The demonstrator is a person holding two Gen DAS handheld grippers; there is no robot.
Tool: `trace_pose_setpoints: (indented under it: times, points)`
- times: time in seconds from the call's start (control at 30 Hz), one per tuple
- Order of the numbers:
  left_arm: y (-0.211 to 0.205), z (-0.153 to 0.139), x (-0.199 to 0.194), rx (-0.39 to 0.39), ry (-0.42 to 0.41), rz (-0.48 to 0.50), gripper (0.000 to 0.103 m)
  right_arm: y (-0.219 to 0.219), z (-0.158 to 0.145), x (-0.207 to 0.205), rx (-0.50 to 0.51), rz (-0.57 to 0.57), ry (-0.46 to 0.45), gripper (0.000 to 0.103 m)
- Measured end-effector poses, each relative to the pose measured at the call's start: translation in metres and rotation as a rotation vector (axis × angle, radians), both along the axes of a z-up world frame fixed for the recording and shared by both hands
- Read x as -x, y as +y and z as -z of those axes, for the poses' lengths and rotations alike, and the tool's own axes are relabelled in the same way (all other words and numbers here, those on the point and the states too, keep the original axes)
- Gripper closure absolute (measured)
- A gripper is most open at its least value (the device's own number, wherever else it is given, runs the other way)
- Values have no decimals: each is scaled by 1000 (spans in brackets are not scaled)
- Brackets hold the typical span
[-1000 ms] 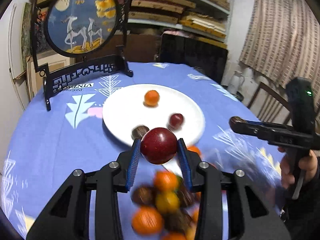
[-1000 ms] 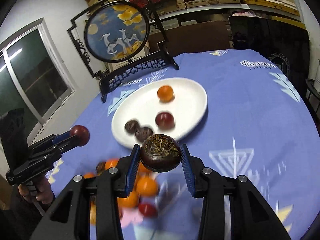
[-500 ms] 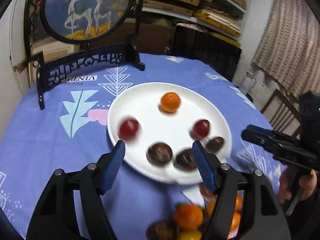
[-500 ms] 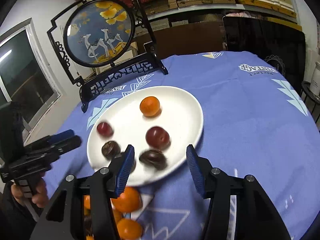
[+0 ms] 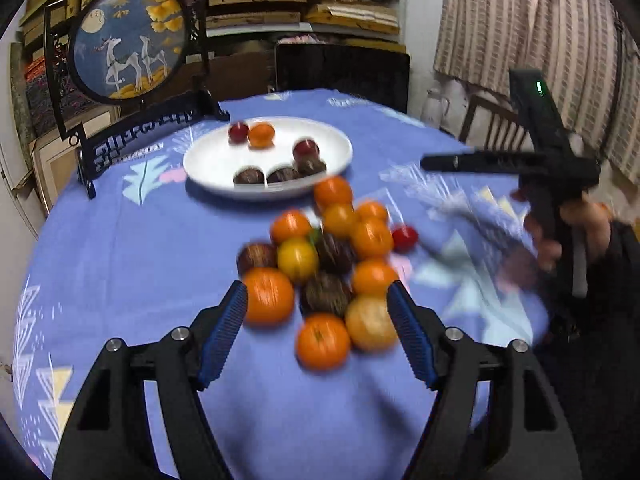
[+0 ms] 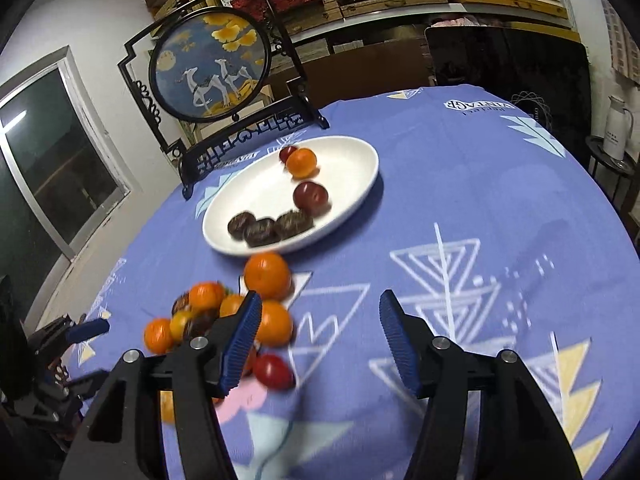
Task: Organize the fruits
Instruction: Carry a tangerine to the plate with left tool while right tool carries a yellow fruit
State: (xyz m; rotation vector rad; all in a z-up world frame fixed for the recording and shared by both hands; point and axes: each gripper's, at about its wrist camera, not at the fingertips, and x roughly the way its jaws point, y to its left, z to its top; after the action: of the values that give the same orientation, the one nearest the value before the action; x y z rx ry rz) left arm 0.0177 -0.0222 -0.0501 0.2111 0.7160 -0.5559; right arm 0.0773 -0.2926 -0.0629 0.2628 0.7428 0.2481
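Fruits lie in a loose heap (image 5: 324,264) on the blue cloth (image 5: 120,260), just ahead of the left gripper (image 5: 318,312). Its jaws have just been opening and stand about half apart with nothing between the pads; the heap sits beyond the tips. I count roughly nine orange ones, one yellow (image 5: 298,260), three or so dark brown, and one small red (image 5: 405,238) at the heap's right edge; blur makes the count rough.

The right gripper (image 6: 320,320) hangs over bare cloth to the right of the heap, its jaws also just opened to about half and holding nothing. In its view one orange (image 6: 267,276) lies between the heap and the plate (image 6: 352,160), and a red fruit (image 6: 274,370) sits near its left finger (image 6: 240,340).

Further on, the white plate carries six pieces: three dark brown ones (image 6: 270,228) in a row at the near rim, a dark red one (image 6: 311,197) just behind them, then an orange (image 6: 301,162) touching a second red (image 6: 287,153) toward the far side.

Beyond the plate stands a round painted screen (image 6: 210,64) with two deer and yellow leaves in a black frame. On the far cloth a printed label reads, mirrored, "VINTAGE" (image 6: 478,105). A person's hand (image 5: 576,228) grips the right gripper's handle.
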Motion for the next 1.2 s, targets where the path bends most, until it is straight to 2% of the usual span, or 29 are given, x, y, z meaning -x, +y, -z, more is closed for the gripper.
trace_pose_setpoints:
  times: [0.07, 0.1, 0.17, 0.33, 0.47, 0.57, 0.63, 0.67, 0.7, 0.87, 1.03, 1.2]
  points:
    - [2, 8, 6, -9, 17, 2, 37, 1, 2, 8, 5, 3, 2, 41]
    - [2, 13, 7, -13, 31, 0, 47, 1, 3, 10, 5, 2, 5, 41]
    - [3, 22, 2, -12, 69, -13, 54, 3, 5, 14, 4, -1, 15, 41]
    - [-4, 38, -9, 1, 104, -18, 53, 12, 5, 24, 30, -24, 15, 41]
    - [-8, 38, -11, 32, 72, -9, 47, 24, 5, 28, 53, -63, 21, 41]
    - [-1, 43, -15, 65, 108, -17, 46, 33, 6, 31, 58, -105, 29, 41]
    - [4, 47, -14, 68, 124, -24, 49, 39, 5, 33, 52, -143, 32, 41]
    - [6, 49, -13, 70, 139, -19, 60, 43, 5, 35, 53, -164, 31, 41]
    - [7, 53, -12, 71, 156, -15, 65, 48, 5, 37, 53, -186, 28, 41]
    - [6, 52, -15, 94, 141, -24, 65, 63, 4, 42, 66, -247, 26, 41]
    - [-5, 55, -24, 69, 134, -34, 65, 76, 3, 50, 92, -305, 22, 41]
    - [14, 42, -15, 106, 110, -68, 66, 100, 10, 58, 128, -416, 49, 41]
